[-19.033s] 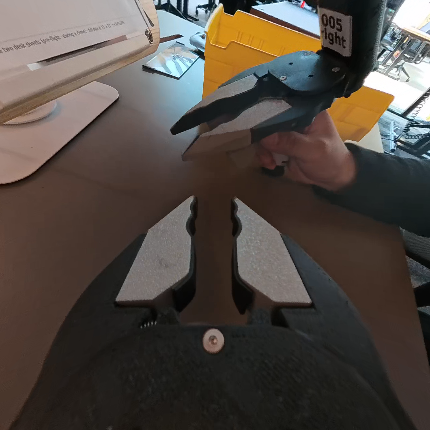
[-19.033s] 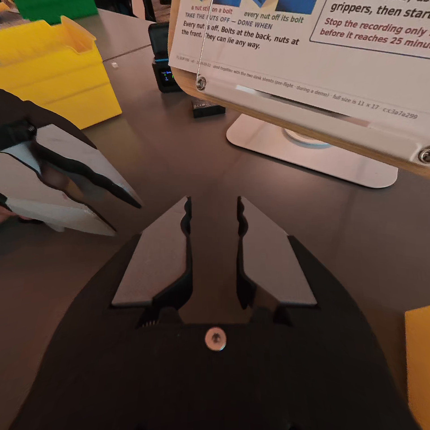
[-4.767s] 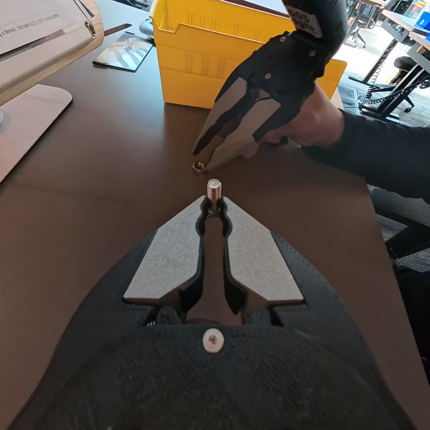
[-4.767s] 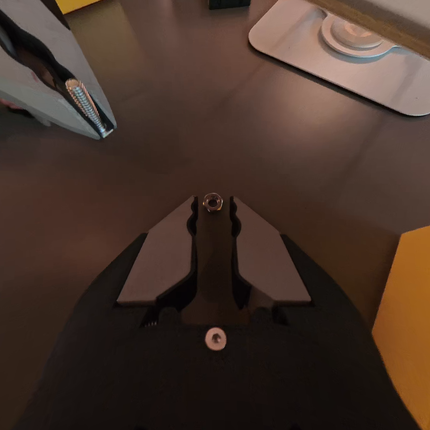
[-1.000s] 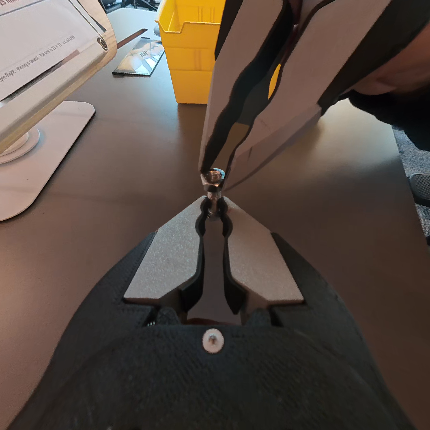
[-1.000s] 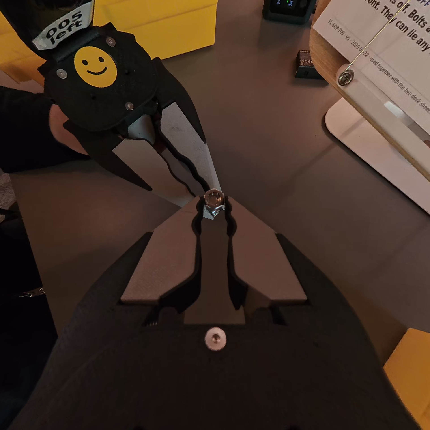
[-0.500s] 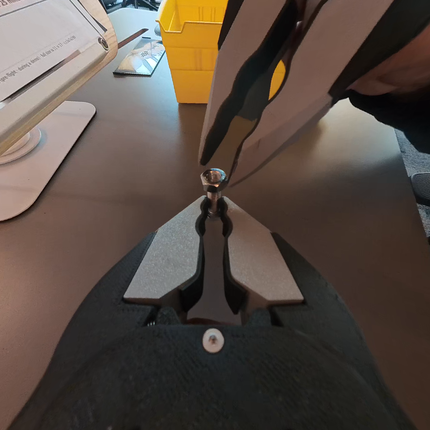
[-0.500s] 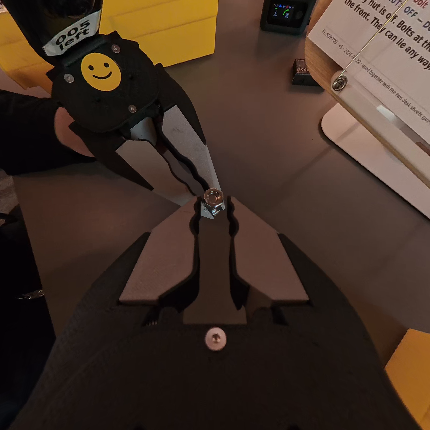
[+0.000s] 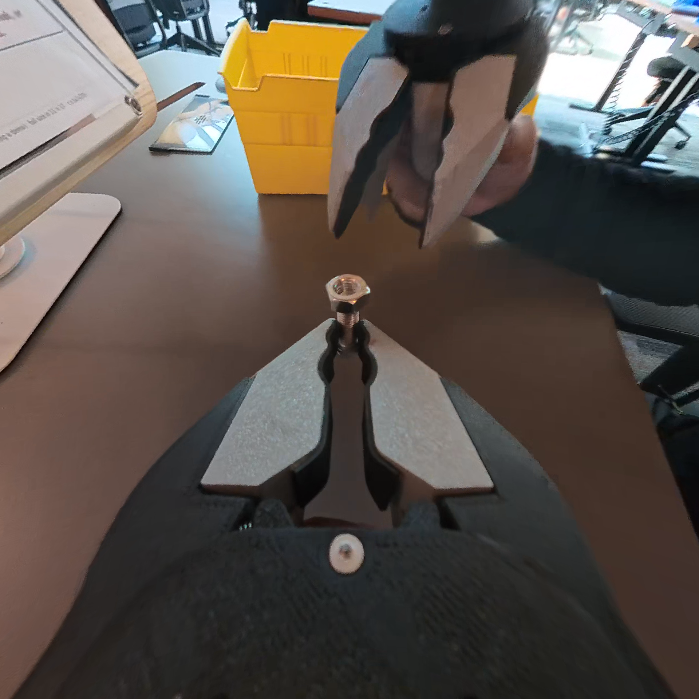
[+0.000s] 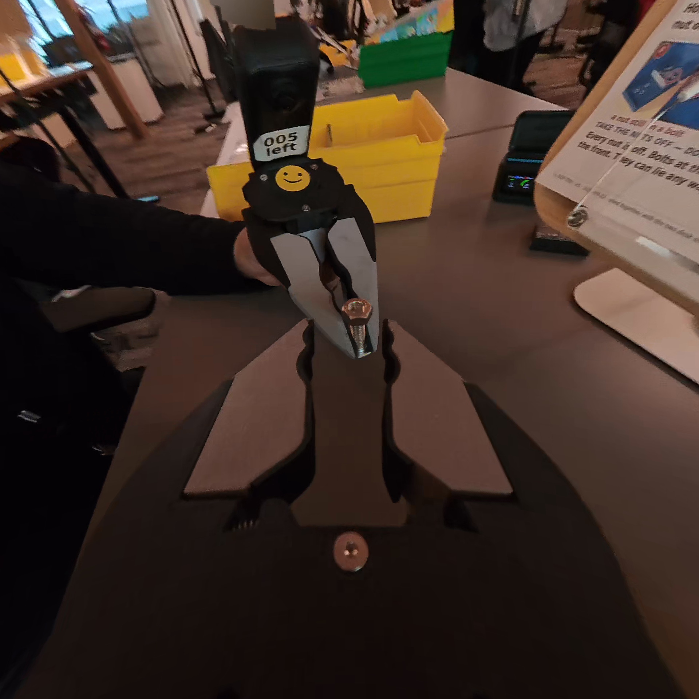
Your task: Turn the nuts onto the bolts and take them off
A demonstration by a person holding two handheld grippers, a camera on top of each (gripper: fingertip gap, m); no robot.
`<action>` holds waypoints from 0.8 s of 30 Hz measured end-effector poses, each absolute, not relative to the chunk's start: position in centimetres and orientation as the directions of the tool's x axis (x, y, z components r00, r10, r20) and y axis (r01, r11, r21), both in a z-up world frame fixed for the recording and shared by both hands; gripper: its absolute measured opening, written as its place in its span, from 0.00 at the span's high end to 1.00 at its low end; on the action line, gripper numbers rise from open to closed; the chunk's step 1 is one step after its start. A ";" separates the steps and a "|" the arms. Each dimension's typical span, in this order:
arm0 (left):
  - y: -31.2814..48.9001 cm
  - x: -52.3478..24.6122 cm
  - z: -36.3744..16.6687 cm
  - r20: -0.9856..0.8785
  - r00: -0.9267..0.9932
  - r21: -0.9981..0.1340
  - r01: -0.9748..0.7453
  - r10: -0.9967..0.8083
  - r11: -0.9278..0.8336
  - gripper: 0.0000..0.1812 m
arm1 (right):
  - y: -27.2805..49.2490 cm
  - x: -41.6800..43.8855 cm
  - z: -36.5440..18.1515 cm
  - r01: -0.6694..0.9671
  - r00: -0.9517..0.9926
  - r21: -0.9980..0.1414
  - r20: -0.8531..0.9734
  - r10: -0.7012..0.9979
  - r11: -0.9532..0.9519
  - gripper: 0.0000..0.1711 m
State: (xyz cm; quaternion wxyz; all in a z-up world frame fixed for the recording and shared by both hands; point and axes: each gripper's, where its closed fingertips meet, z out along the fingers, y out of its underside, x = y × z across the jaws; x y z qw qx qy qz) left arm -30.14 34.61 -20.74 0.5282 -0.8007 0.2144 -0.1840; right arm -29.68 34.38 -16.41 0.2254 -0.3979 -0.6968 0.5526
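Observation:
My left gripper is shut on a silver bolt and holds it upright above the dark table. A hex nut sits on the bolt's top end. My right gripper hangs open and empty above and behind the nut, clear of it. In the right wrist view, the right gripper is open, with its fingers on either side of the left gripper's tip. The bolt and nut stand just beyond the fingertips, untouched.
A yellow bin stands behind the grippers and also shows in the right wrist view. A tilted document stand on a white base is beside them. A small black device sits near the stand. The table edge runs along one side. Some 4 cm of space lies between my two pairs of fingers.
My right gripper opened, let go of the nut and pulled up and back from it. The left gripper kept hold of the bolt and stayed in place.

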 end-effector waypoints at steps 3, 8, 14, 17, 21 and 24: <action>34.2 -29.3 -19.9 0.111 0.810 -0.938 -0.106 -0.576 -0.330 0.96 | 34.0 -29.3 -16.8 0.321 -0.608 -0.946 -0.170 0.776 0.044 0.82; 33.6 -28.2 -19.3 0.083 0.781 -0.947 -0.133 -0.620 -0.294 0.96 | 33.3 -28.7 -15.4 0.272 -0.653 -0.962 -0.185 0.734 0.000 0.82; 32.9 -26.7 -19.2 0.045 0.738 -0.949 -0.178 -0.673 -0.258 0.96 | 32.2 -28.1 -15.2 0.261 -0.698 -0.965 -0.184 0.693 0.007 0.87; 32.7 -26.5 -19.0 0.035 0.730 -0.951 -0.186 -0.683 -0.247 0.96 | 31.7 -27.9 -15.4 0.259 -0.712 -0.965 -0.165 0.682 0.036 0.87; 32.6 -26.3 -18.9 0.038 0.723 -0.951 -0.186 -0.690 -0.247 0.96 | 31.4 -27.8 -15.6 0.259 -0.719 -0.964 -0.153 0.678 0.057 0.87; 32.5 -26.1 -19.1 0.039 0.719 -0.948 -0.193 -0.694 -0.253 0.96 | 31.4 -27.8 -15.6 0.256 -0.718 -0.964 -0.144 0.681 0.066 0.88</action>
